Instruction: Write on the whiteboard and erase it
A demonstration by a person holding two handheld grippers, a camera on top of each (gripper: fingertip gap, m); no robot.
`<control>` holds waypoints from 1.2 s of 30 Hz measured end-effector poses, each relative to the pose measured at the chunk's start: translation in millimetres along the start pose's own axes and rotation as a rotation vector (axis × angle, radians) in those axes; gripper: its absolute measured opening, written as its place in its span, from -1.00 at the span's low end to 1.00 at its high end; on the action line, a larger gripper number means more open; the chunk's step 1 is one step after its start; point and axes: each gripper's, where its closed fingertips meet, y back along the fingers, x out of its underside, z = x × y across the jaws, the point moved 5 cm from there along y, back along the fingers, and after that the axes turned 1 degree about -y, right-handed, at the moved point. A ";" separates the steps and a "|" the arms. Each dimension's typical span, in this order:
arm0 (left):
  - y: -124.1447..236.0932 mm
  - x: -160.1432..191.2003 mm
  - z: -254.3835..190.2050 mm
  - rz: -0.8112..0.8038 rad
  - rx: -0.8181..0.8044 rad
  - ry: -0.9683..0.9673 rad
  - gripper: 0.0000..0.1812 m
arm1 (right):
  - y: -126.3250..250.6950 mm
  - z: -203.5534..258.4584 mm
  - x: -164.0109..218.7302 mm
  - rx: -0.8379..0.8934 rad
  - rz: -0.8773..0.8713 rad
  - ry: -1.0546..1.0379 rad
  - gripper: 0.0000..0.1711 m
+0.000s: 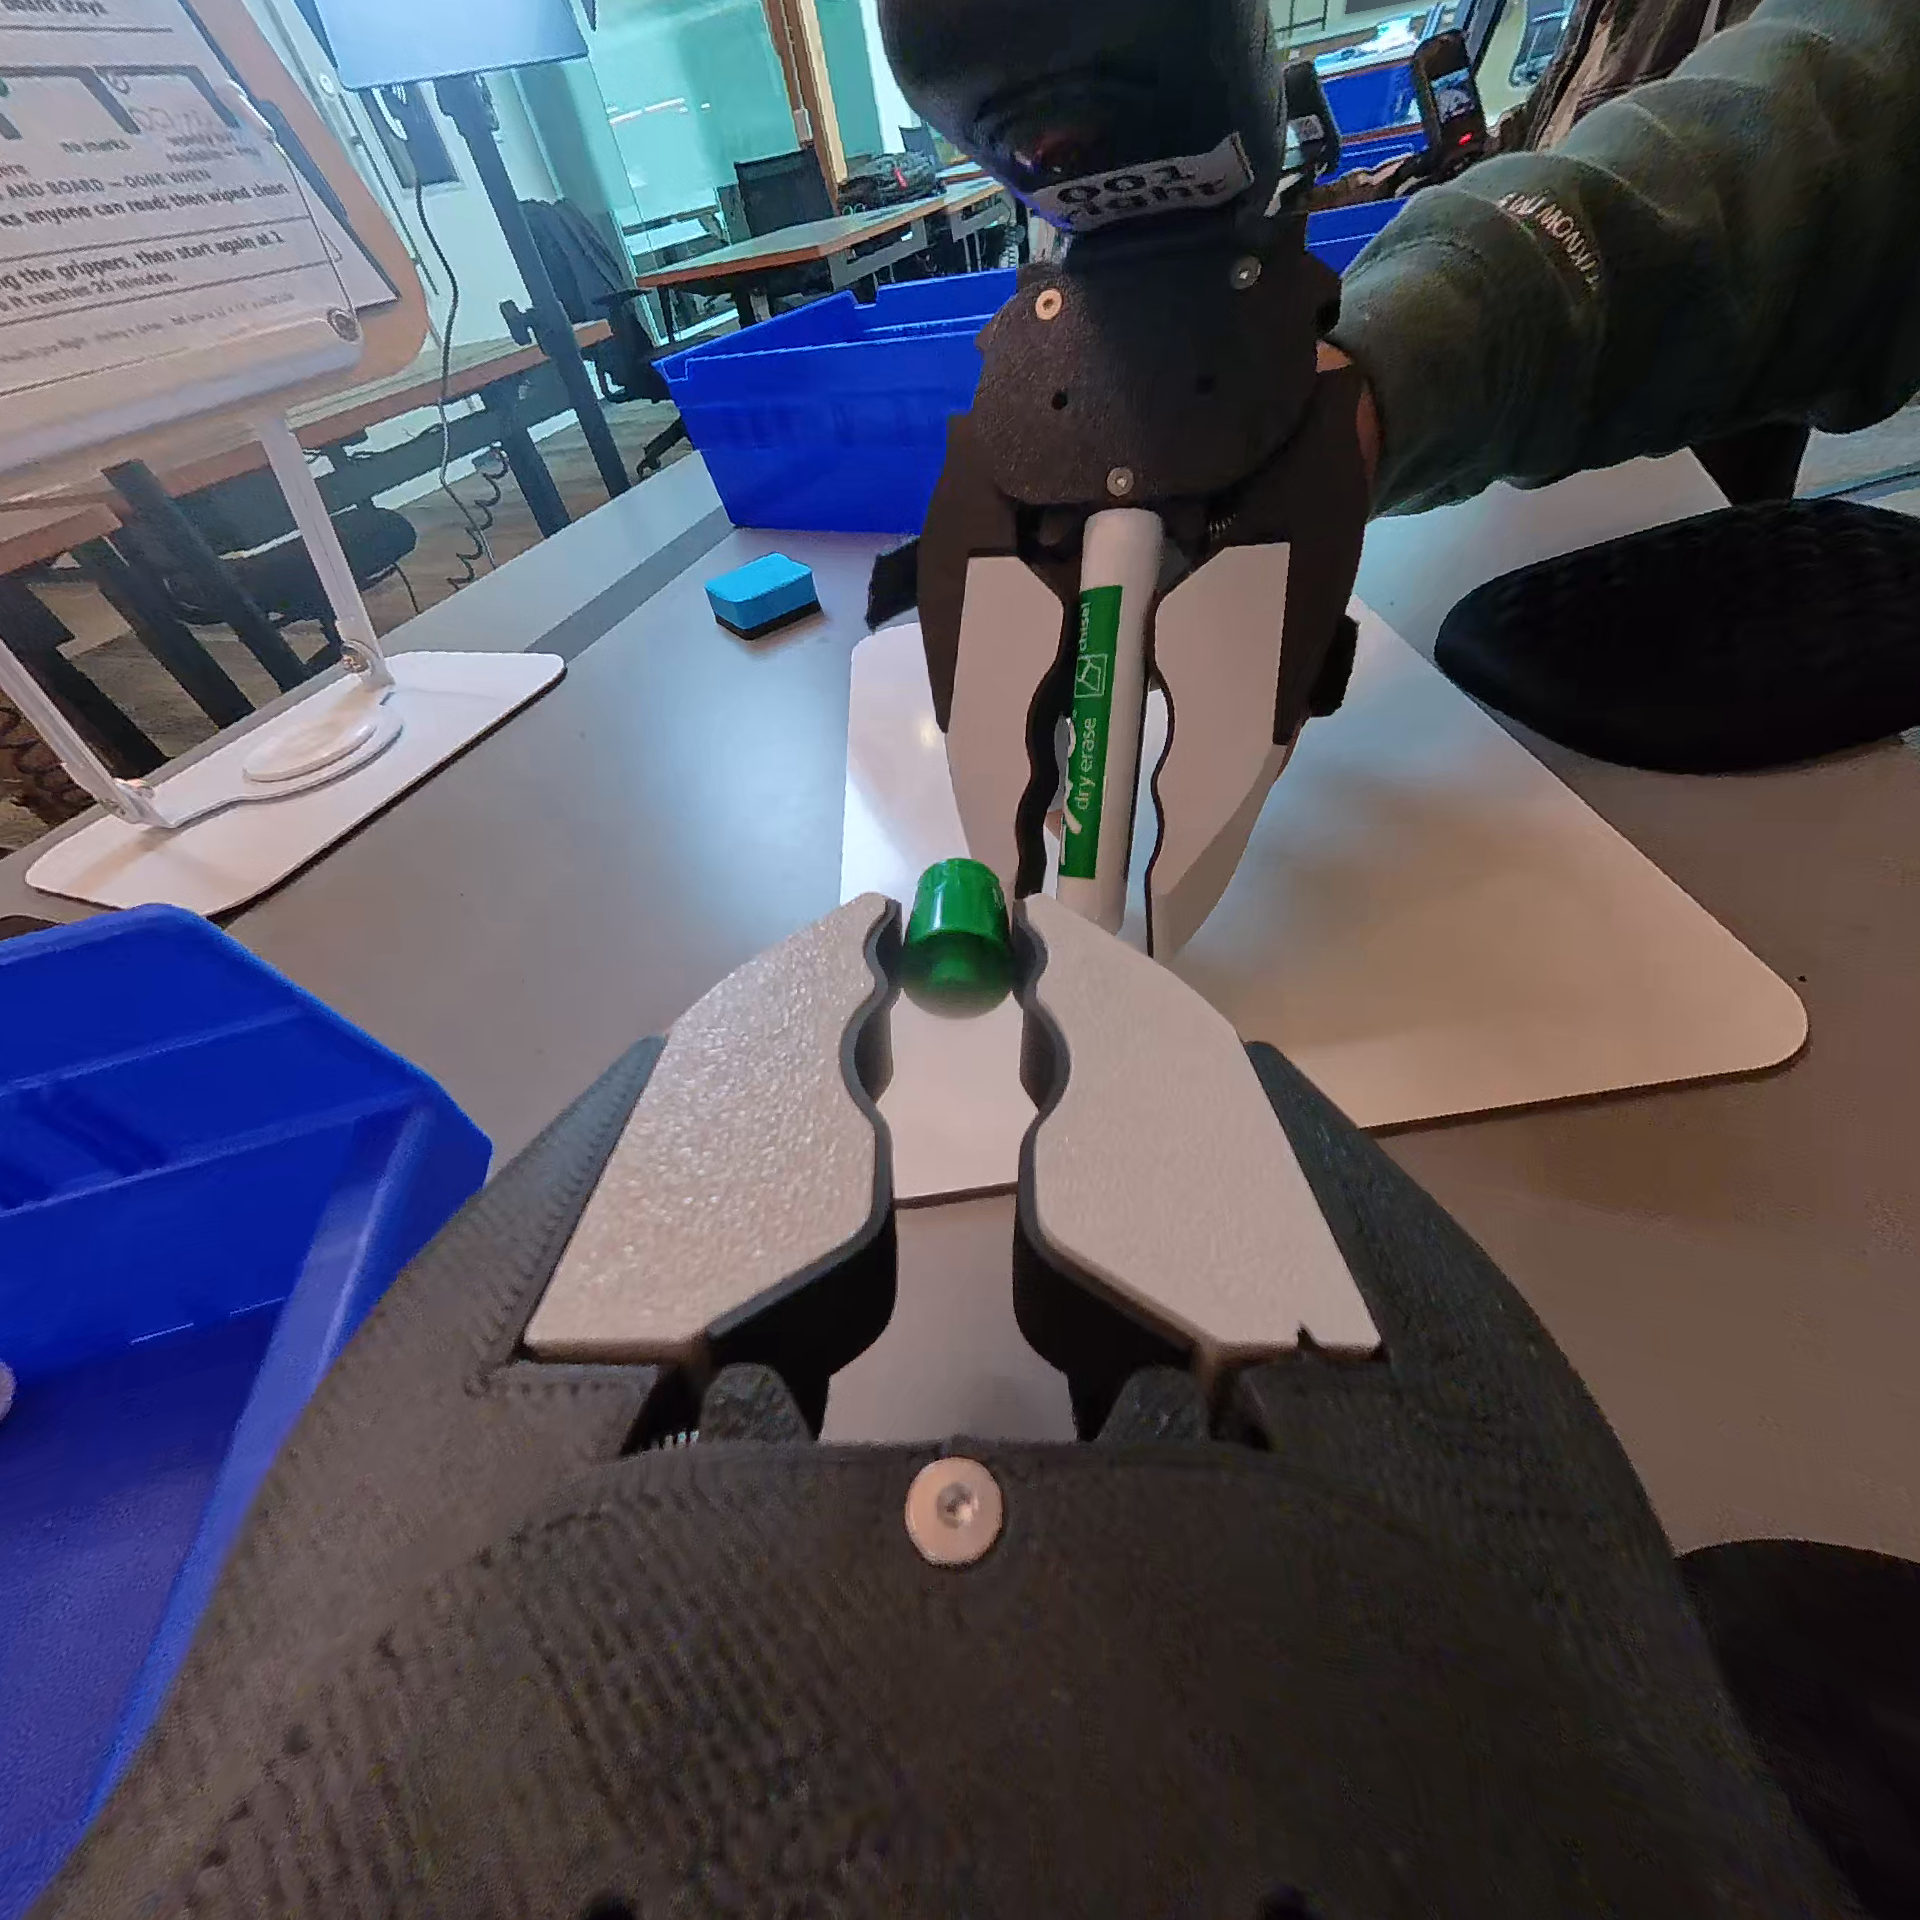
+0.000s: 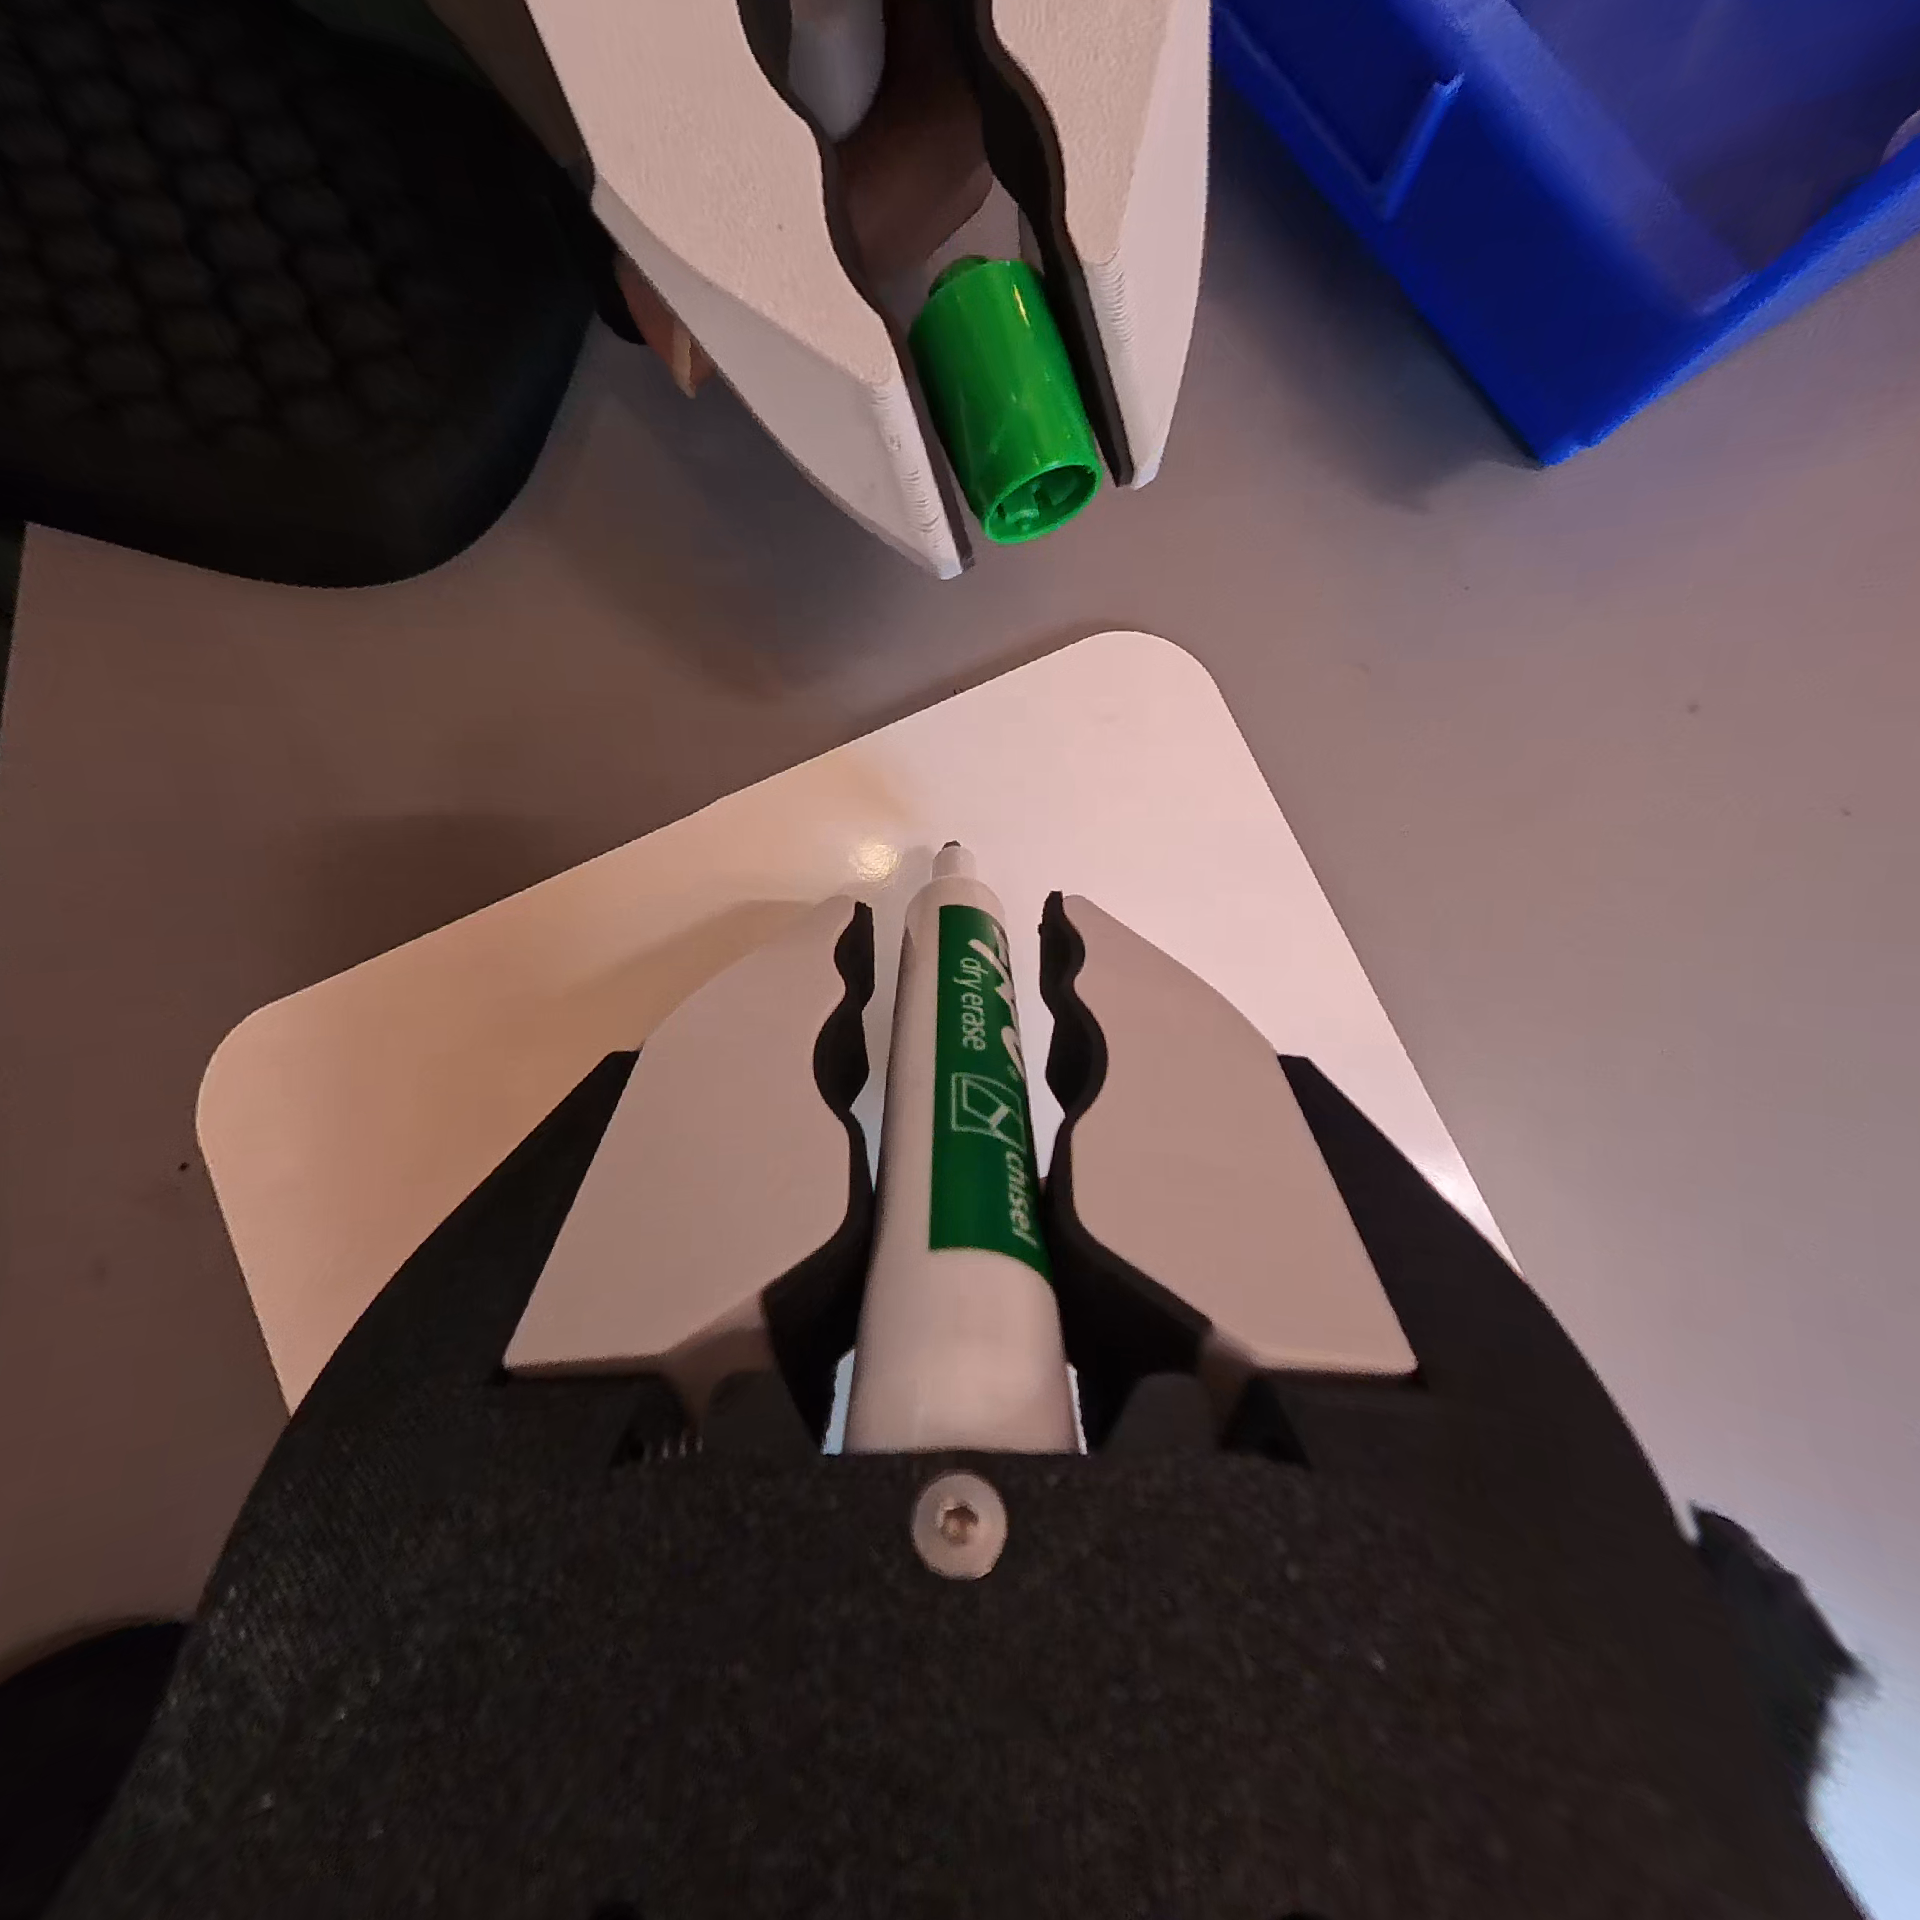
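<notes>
Right gripper (image 2: pixel 954 914) jaws clamped on marker (image 2: pixel 961 1143), left gripper (image 1: pixel 954 935) jaws pinching cap (image 1: pixel 954 940); you press tip lightly on whiteboard (image 2: pixel 520 987), keep strokes slow.

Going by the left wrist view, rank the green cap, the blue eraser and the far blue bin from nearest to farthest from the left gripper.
1. Green cap: pinched at the tips of the left gripper, over the whiteboard.
2. Blue eraser: farther off on the table, ahead and to the left.
3. Far blue bin: behind the eraser, at the back of the table.
</notes>
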 end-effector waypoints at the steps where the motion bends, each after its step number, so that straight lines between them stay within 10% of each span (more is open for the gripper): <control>1: -0.3 0.1 -0.5 0.002 0.001 -0.002 -0.78 | -0.6 -0.9 -0.1 0.001 -0.002 -0.002 -0.62; 36: -0.7 2.6 0.5 0.016 0.008 0.030 -0.78 | -8.9 -11.5 -0.4 -0.003 0.021 -0.060 -0.62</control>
